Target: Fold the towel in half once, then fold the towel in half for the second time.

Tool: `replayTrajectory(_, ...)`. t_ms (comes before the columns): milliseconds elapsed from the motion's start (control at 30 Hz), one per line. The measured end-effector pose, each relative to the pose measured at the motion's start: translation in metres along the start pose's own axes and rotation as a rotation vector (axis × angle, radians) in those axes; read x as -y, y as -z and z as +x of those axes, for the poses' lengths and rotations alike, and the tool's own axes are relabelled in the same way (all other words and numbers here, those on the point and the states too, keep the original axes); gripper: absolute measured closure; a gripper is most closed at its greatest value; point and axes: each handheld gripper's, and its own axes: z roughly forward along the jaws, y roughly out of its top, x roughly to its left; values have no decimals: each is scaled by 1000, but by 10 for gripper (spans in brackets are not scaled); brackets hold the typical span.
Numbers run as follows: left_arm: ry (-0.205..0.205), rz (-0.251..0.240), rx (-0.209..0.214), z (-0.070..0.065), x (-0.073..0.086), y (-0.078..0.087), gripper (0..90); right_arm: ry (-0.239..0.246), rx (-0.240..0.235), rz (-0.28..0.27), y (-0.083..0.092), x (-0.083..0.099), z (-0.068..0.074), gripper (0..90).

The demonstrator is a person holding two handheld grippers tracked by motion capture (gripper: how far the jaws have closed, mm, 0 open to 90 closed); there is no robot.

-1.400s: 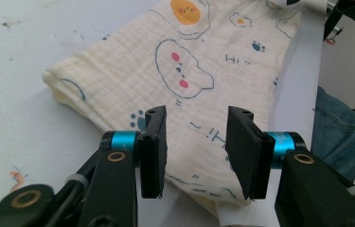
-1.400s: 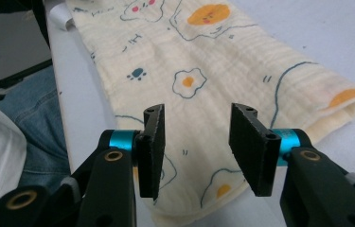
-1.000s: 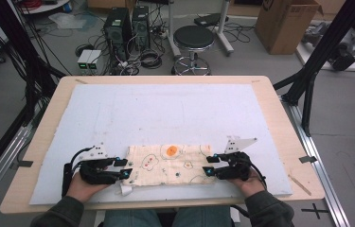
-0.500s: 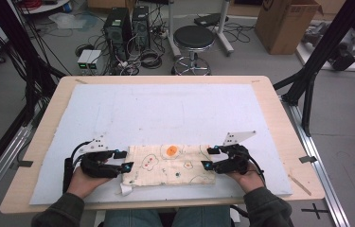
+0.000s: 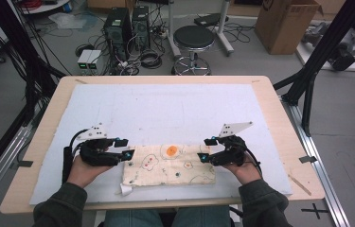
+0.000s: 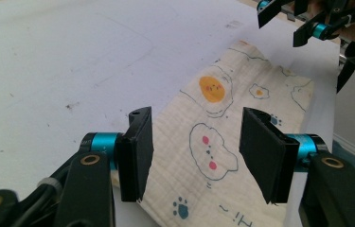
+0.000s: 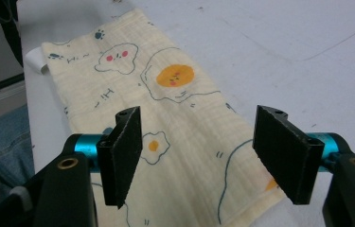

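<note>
White sheeting (image 5: pixel 165 109) covers most of the wooden counter (image 5: pixel 284 118), and past its far edge stand a black stool (image 5: pixel 193 38), computer towers (image 5: pixel 127 23) and a cardboard box (image 5: pixel 286 21) on the floor.

Both forearms come in from the near edge, sleeves dark green, each hand wrapped around its tool and turned inward so the two pairs of tongs point toward each other across the cloth.

The left tongs (image 5: pixel 124 149) hover over the left end of the cloth (image 5: pixel 169 165), lifted clear of it. Seen along the left tongs (image 6: pixel 194 156), the black pads stand well apart, having just been opening, with nothing between them but the printed fabric lying below: released, gripping nothing.

The right tongs (image 5: pixel 205 149) hover at the cloth's right end in the same way. Along the right tongs (image 7: pixel 199 161) the pads are wide apart, having just been opening, and the cloth (image 7: pixel 165 118) lies flat beneath them, untouched.

The cloth is a cream rectangle printed with fried eggs and paw marks, folded flat near the near edge of the sheeting, between the two hands. A small white tag (image 5: pixel 126 190) sticks out at its near left corner.
</note>
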Motion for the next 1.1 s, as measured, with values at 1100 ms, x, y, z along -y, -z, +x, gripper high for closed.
replayTrajectory(1100,35,0,-104,30,-17,-23,433,-94,25,4,-17,-13,-39,366)
